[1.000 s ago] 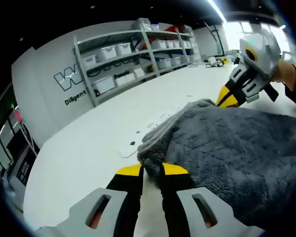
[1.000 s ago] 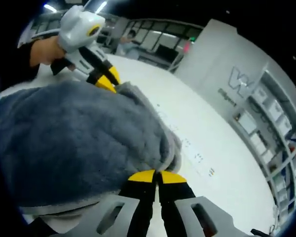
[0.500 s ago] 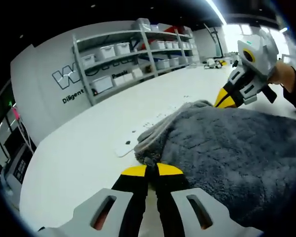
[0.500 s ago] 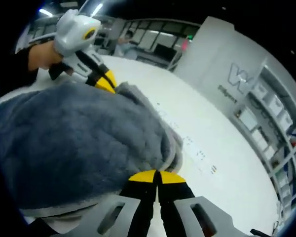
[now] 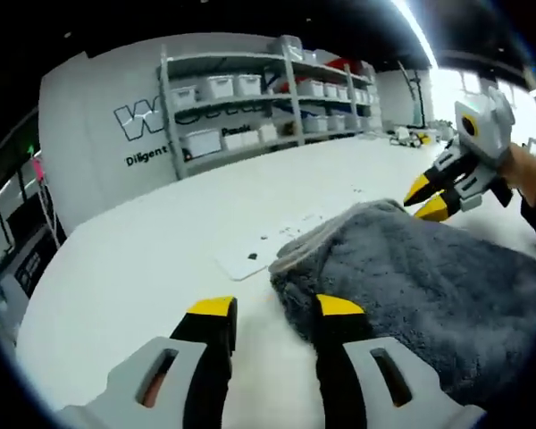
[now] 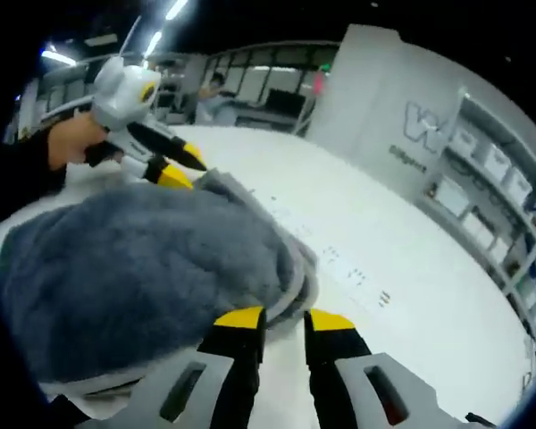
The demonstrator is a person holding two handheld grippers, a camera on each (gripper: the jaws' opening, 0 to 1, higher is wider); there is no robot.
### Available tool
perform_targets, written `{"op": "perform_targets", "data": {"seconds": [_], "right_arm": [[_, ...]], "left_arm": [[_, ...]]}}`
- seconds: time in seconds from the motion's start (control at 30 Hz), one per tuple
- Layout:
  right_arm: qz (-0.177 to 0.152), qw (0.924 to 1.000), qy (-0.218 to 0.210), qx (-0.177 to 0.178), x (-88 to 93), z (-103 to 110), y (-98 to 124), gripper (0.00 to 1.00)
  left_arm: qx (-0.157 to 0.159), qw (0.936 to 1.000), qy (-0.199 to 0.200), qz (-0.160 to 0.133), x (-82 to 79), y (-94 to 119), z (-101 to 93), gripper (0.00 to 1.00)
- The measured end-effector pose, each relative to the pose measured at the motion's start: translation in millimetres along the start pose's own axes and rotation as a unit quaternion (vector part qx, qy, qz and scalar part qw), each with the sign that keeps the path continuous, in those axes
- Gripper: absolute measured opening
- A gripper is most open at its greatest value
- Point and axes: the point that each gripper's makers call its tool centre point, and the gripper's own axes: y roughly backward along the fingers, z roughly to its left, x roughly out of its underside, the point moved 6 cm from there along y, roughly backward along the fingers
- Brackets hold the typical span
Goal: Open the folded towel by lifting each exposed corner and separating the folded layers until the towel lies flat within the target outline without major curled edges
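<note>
Both claws stood open over a grey towel (image 5: 429,277) that lay bunched on the white tabletop (image 5: 143,259). In the left gripper view the left claw (image 5: 275,308) had its yellow tips spread, with the towel's near corner just ahead of the right tip and nothing between the jaws. Farther off in that view, the right claw (image 5: 431,198) was parted too, hovering just beside the far edge of the cloth. The right gripper view told the same: the right claw (image 6: 284,319) gaped at the towel's rolled edge, and the left claw (image 6: 177,164) hung open by the opposite corner.

That towel was not flat. It sat as a thick mound, its pale hem curled along the side facing the shelves (image 5: 268,98), and a thin strip with dark marks on the tabletop (image 6: 357,277) ran out from under it; whether this was the target outline could not be told.

Done well, the step in hand probably called for a fresh grip on a single layer at each exposed corner, not the whole fold. Each claw would best nip the top hem only, shallowly. Lifting the two corners evenly and drawing them apart should let the layers peel rather than drag the bundle. Keeping the cloth low would likely help the edge settle without curling back.
</note>
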Motion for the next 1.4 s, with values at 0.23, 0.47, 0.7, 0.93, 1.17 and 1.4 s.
{"op": "perform_targets", "data": {"seconds": [0.23,0.47,0.7,0.93,1.17,1.4], "right_arm": [[-0.075,0.9955,-0.047,0.033,-25.0,-12,9,0.91],[-0.108,0.9915,-0.061,0.038,-40.2,-16,27,0.99],[-0.120,0.9895,-0.064,0.050,-51.6,-14,51,0.97],[-0.125,0.9872,-0.055,0.082,-67.6,-25,86,0.89],[-0.158,0.9823,-0.049,0.089,-88.6,-19,128,0.88],[-0.173,0.9807,-0.039,0.083,-100.7,-20,150,0.92]], "left_arm": [[-0.044,0.9987,0.025,0.004,-2.4,0,16.5,0.93],[-0.059,0.9974,0.030,-0.027,-16.6,8,25.8,1.00],[-0.075,0.9956,0.023,-0.051,-39.0,27,23.0,1.00],[-0.097,0.9908,0.002,-0.094,-73.2,64,11.7,1.00],[-0.080,0.9853,0.019,-0.150,-109.2,108,-11.0,1.00],[-0.081,0.9808,-0.008,-0.177,-131.0,147,-24.9,1.00]]}}
